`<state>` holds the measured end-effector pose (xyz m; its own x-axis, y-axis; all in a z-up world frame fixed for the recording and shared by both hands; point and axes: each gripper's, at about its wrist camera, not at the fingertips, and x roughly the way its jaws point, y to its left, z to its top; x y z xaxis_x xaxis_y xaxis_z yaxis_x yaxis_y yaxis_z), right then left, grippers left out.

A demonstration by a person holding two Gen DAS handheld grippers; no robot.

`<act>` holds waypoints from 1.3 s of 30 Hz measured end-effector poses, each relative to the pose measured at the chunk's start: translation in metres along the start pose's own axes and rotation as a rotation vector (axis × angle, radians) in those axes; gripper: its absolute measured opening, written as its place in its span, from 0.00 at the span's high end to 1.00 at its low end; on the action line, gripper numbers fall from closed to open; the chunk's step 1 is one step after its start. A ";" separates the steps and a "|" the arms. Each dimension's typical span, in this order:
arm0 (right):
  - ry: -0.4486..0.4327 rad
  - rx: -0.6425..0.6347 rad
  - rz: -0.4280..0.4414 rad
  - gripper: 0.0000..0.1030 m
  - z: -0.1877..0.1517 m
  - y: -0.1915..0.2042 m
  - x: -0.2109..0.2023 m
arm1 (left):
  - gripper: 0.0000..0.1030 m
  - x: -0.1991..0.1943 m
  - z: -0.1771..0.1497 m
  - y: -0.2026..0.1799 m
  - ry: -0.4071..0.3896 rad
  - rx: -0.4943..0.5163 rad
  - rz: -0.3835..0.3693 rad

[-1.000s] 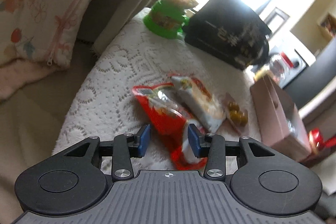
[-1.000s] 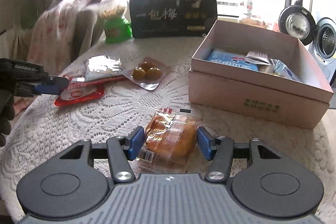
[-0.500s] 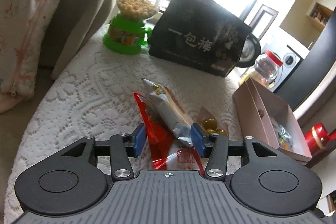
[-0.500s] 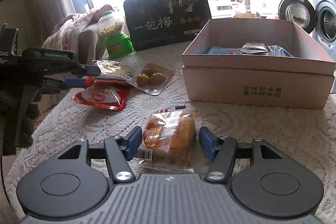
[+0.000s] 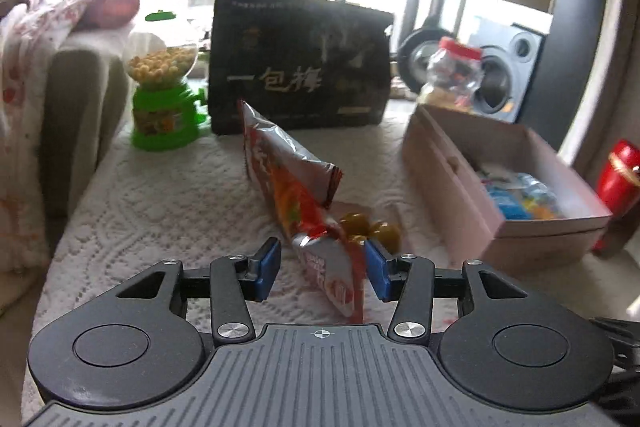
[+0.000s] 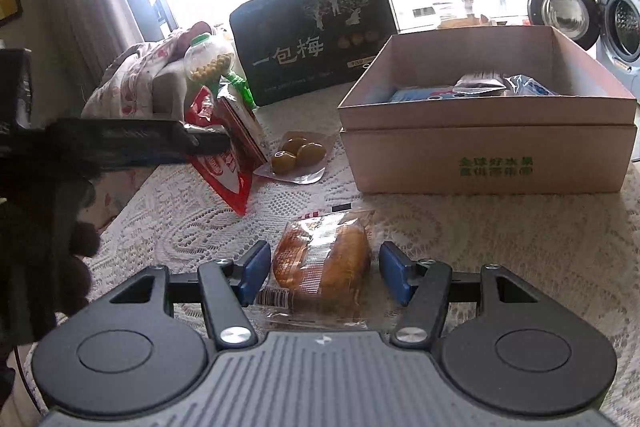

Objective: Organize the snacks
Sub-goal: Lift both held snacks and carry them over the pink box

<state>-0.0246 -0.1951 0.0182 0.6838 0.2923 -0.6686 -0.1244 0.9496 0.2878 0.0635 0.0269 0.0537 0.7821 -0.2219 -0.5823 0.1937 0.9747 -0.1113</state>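
- My left gripper point(image 5: 322, 269) has the red and silver foil snack packets point(image 5: 298, 183) between its blue pads; the bundle stands tilted, its top end towards the black bag, its bottom corner hanging below the jaws.
- In the left wrist view the right pad point(image 5: 376, 269) touches the foil while the left pad point(image 5: 268, 267) stands clear of it, so I cannot tell whether the grip is firm.
- From my right wrist view the packets point(image 6: 228, 151) hang off the lace tablecloth point(image 6: 500, 247), just beside the clear pack of green olives point(image 6: 298, 155).
- My right gripper point(image 6: 320, 277) sits open astride the clear-wrapped orange bread roll point(image 6: 322, 261), which lies flat on the cloth; both pads are apart from the wrapper.
- The open pink cardboard box point(image 6: 488, 163) stands to the right, beyond the roll, already holding blue and silver sachets point(image 6: 480, 85).
- The tall black snack bag with gold characters point(image 5: 300, 67) stands upright at the back, the green candy dispenser point(image 5: 164, 103) beside it on its left.
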 end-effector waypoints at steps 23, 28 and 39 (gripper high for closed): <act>0.025 -0.095 -0.087 0.47 0.001 0.018 -0.004 | 0.69 -0.022 -0.011 0.015 0.028 -0.069 -0.032; 0.011 -0.115 -0.114 0.48 0.000 0.018 -0.030 | 0.69 -0.049 -0.026 0.002 0.062 -0.055 -0.131; 0.054 -0.084 -0.254 0.45 -0.017 -0.006 -0.048 | 0.69 -0.046 -0.053 -0.052 0.196 0.043 -0.353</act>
<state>-0.0689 -0.2129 0.0371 0.6614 0.0470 -0.7485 -0.0143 0.9986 0.0501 -0.0140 -0.0126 0.0438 0.5364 -0.5295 -0.6572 0.4581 0.8367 -0.3002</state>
